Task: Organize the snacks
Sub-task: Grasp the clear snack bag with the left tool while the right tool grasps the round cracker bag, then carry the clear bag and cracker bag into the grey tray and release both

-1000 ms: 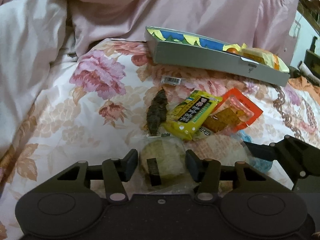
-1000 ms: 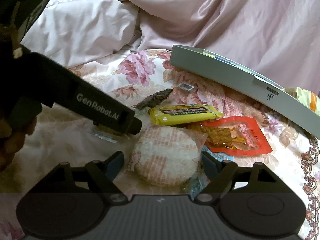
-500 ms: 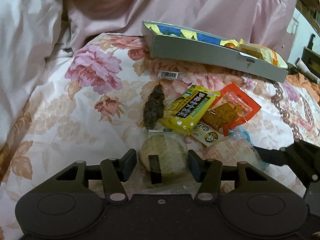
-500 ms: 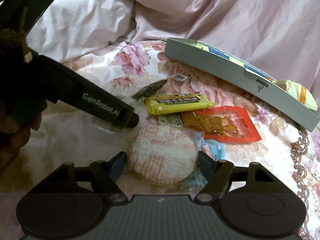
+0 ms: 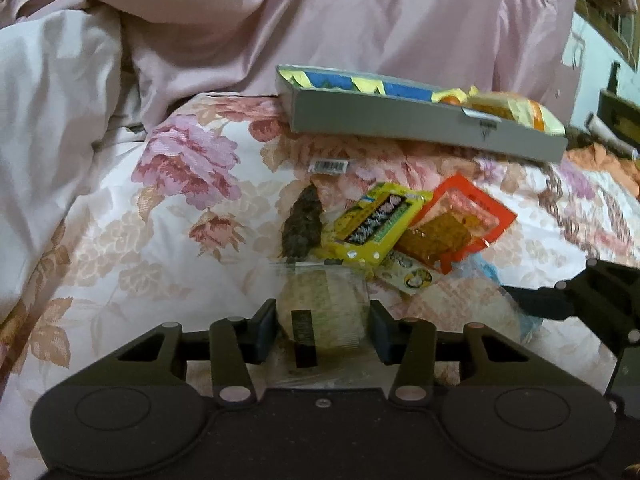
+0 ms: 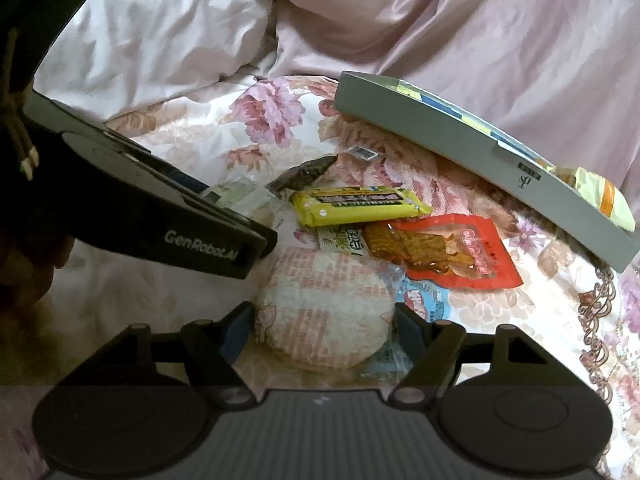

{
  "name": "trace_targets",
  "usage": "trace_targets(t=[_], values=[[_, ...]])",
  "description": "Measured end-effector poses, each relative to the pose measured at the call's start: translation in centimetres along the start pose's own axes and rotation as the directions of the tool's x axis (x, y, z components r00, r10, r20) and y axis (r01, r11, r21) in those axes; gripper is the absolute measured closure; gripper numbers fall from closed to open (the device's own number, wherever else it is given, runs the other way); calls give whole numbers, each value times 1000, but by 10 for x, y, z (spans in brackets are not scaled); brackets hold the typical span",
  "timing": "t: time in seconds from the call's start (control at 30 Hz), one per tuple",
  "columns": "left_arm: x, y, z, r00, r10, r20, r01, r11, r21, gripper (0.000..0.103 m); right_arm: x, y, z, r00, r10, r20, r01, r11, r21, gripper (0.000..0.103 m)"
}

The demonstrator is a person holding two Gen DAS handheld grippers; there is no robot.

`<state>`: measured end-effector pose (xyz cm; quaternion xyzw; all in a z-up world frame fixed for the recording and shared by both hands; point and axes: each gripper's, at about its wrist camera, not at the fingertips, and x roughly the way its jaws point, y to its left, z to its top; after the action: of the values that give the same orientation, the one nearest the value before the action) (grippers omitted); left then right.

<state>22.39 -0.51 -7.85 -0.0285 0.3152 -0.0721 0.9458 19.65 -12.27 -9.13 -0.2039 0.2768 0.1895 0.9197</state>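
At the bottom centre of the left wrist view, the left tool [image 5: 323, 331] had been closing around a round greenish rice cracker in clear wrap [image 5: 322, 314], its jaws still just apart from it. In the right wrist view the right tool [image 6: 322, 330], also closing, straddled a round pink-checked wrapped cracker [image 6: 324, 312] on the floral bedspread [image 6: 192, 144] without pressing. Each should probably close gently and centred, then carry toward the grey shallow box [image 6: 460, 148] at upper right

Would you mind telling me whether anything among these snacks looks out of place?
A loose barcode sticker lies alone on the floral bedspread, below the grey box. The snacks below it sit in an overlapping heap.
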Motion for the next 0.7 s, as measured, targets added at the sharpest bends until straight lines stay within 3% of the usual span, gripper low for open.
trace_targets(t=[0.17,0.33,0.7], values=[[-9,5,1,997,-11,79,17,997,-75,54,-4,9,0,999,-43,26,46,994,-95,28],[-18,2,8,990,7,142,7,995,-98,54,-10,22,-2,984,-134,122,161,954,-254,28],[-30,-15,25,984,41,175,-22,994,-111,54,-25,5,6,967,-174,187,210,958,-195,28]])
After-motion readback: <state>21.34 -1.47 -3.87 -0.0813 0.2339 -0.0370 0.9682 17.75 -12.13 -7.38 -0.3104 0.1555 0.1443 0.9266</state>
